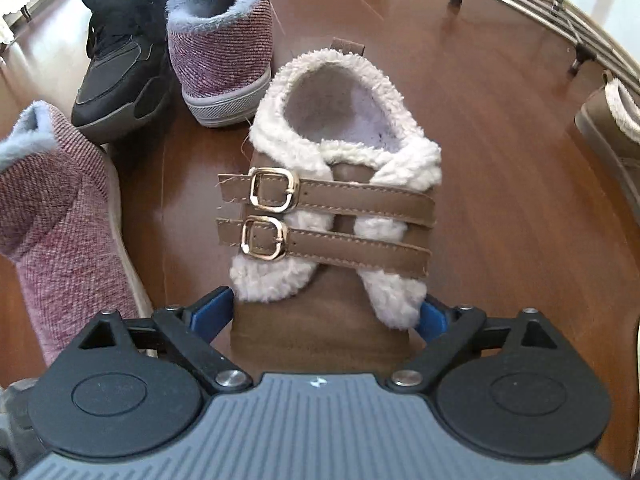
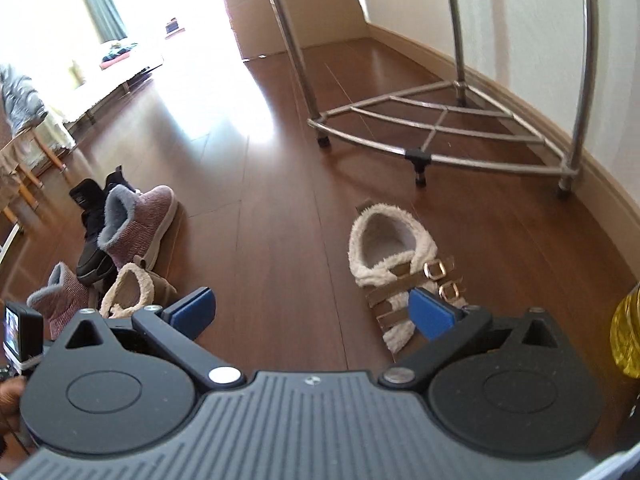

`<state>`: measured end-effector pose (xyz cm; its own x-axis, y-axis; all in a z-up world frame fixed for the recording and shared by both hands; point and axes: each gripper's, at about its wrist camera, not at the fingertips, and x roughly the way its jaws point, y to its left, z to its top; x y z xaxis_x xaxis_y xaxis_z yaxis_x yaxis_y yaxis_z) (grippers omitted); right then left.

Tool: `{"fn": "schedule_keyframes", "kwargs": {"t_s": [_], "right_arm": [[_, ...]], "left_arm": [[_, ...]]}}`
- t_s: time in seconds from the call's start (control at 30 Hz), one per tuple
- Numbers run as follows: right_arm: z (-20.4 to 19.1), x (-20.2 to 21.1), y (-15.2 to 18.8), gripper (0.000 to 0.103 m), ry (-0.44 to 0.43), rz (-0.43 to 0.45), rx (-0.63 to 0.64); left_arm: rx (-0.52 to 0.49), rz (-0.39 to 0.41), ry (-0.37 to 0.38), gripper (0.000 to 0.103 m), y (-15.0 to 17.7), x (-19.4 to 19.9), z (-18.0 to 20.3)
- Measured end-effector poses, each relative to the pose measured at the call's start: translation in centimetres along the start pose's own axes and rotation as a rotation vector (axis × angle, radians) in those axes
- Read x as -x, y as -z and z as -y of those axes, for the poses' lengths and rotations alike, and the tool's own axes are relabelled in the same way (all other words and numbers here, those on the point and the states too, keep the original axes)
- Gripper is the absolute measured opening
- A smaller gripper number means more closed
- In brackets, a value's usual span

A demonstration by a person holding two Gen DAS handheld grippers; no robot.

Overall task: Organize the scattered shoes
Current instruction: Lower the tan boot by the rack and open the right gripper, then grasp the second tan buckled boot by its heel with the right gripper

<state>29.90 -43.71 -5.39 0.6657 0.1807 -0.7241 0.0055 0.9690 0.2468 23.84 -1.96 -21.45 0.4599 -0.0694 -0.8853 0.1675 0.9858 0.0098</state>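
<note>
Here, on the wooden floor [image 2: 272,216], the scattered shoes sit in two groups. At the left of the left wrist view lies a pink knit slipper [image 1: 48,216], then a black sneaker [image 1: 120,60] touching a second pink slipper [image 1: 220,52] standing just beside it. In the middle, the left gripper [image 1: 326,314] has its blue fingers [image 1: 214,306] on either side of the toe of a tan fur-lined shoe [image 1: 340,184] with two buckled straps; the fingers sit right at the shoe's sides, partly closed around it, though whether they press on it I cannot tell. At the far right edge its tan mate [image 1: 612,120] peeks in.

In the right wrist view, the right gripper [image 2: 316,312] hangs above the floor with fingers spread wide and nothing between them. The mate [image 2: 400,272] lies alone on the floor, near the foot of a metal rack [image 2: 432,140] standing in the corner by the wall.
</note>
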Motion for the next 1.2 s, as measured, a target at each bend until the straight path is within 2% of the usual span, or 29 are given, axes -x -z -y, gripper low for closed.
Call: {"fn": "schedule_keyframes", "kwargs": {"t_s": [0.07,0.2,0.27,0.37,0.47,0.57,0.63,0.87,0.9,0.97,1.0,1.13,1.2], "right_arm": [[0.3,-0.6,0.2,0.102,0.004,-0.014,-0.004],[0.7,-1.0,0.5,0.102,0.019,-0.022,0.014],[1.1,-1.2,0.6,0.102,0.028,-0.024,0.008],[1.5,-1.6,0.6,0.102,0.031,-0.024,-0.009],[1.4,-2.2,0.6,0.102,0.008,-0.027,-0.022],[1.0,-2.7,0.6,0.102,0.0,-0.023,-0.011],[0.8,-2.9,0.5,0.102,-0.006,-0.017,-0.008],[0.7,-4.2,-0.3,0.102,-0.044,-0.034,-0.032],[0.5,-4.5,-0.4,0.101,-0.051,-0.044,-0.025],[0.0,-5.2,-0.5,0.097,-0.06,-0.076,-0.002],[-0.4,-5.8,-0.5,0.092,-0.063,-0.095,0.009],[-1.5,-8.8,-0.7,0.09,-0.084,-0.165,-0.003],[-2.0,-10.7,-1.1,0.09,-0.098,-0.193,-0.02]], "left_arm": [[-0.018,0.027,-0.002,0.079,0.3,0.2,0.6],[-0.02,0.036,0.06,0.077,0.1,0.5,3.3],[0.013,0.022,0.079,0.078,-0.3,0.4,4.6],[0.134,-0.01,0.103,0.081,-2.3,-0.5,8.7],[0.177,-0.029,0.146,0.084,-3.9,-0.8,10.7],[0.163,-0.068,0.222,0.085,-5.2,-0.9,12.7],[0.115,-0.094,0.245,0.085,-5.2,-0.3,13.6],[-0.037,0.019,0.27,0.086,-2.1,6.6,11.8],[-0.069,0.018,0.27,0.085,-1.3,7.6,11.1],[-0.141,0.012,0.264,0.078,0.5,9.8,9.4],[-0.167,-0.004,0.263,0.074,1.2,11.0,8.8],[-0.188,-0.081,0.263,0.077,3.1,15.1,6.3],[-0.196,-0.091,0.253,0.077,2.9,17.1,5.4]]}}
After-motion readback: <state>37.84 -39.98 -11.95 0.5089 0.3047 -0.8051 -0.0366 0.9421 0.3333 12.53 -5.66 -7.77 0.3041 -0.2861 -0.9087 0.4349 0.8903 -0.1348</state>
